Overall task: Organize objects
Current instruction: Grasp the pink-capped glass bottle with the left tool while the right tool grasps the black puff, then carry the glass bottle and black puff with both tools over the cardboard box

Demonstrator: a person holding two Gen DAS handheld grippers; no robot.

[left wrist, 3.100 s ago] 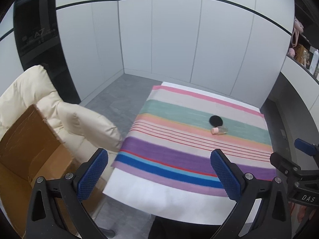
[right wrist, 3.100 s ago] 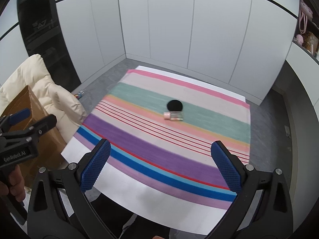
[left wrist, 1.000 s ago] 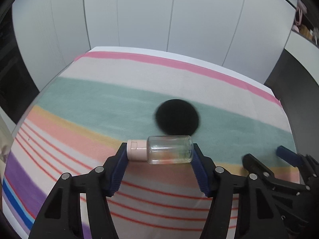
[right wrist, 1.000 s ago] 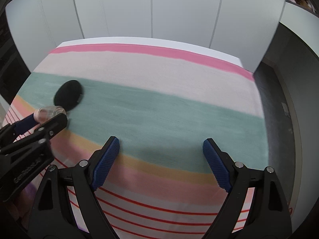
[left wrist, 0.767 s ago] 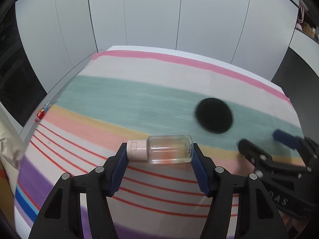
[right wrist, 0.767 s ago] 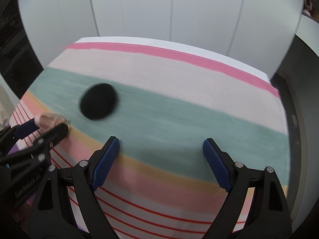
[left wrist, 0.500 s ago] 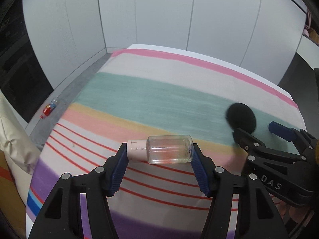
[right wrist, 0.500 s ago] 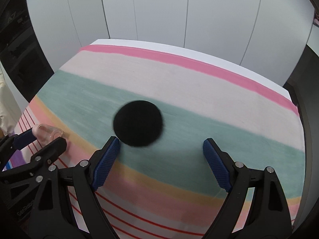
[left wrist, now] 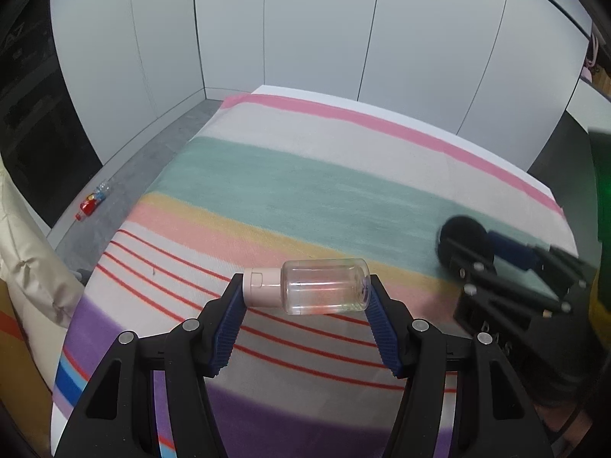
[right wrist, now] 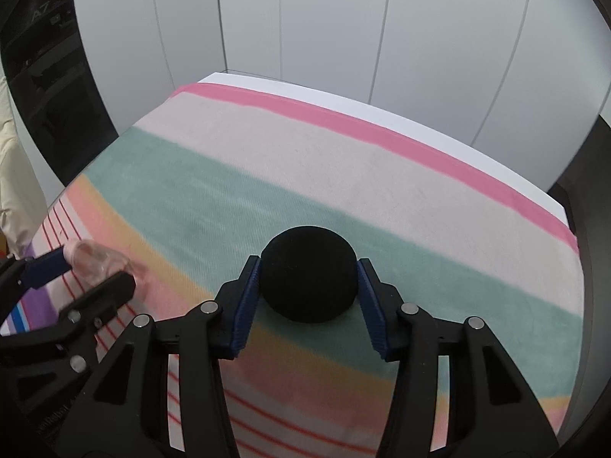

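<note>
The left gripper (left wrist: 305, 297) is clamped on a clear bottle (left wrist: 324, 286), which lies sideways between the blue pads (left wrist: 229, 320), its pink cap (left wrist: 261, 287) pressed to the left pad and its base to the right one. The bottle looks lifted above the striped cloth (left wrist: 286, 191), over the thin red lines toward the cloth's near left part, though how far off the cloth it sits cannot be told. The right gripper (right wrist: 308, 284) has its pads on both sides of a black round puff (right wrist: 309, 273), touching or nearly touching its flanks; the puff rests on the green stripe near the middle of the cloth, toward its right side, and whether the jaws press it firmly cannot be told. In the left wrist view the right gripper (left wrist: 492, 255) shows at the cloth's right edge with the puff (left wrist: 462, 233) at its tips. In the right wrist view the left gripper (right wrist: 91, 267) and bottle (right wrist: 95, 257) show blurred at the left edge of the cloth. The cloth covers a white table (right wrist: 343, 99) whose far edge shows bare beyond the pink stripe. A small red toy (left wrist: 91, 202) lies on the grey floor (left wrist: 152, 152) left of the table, and a cream cushion (left wrist: 30, 259) sits at the near left.
</note>
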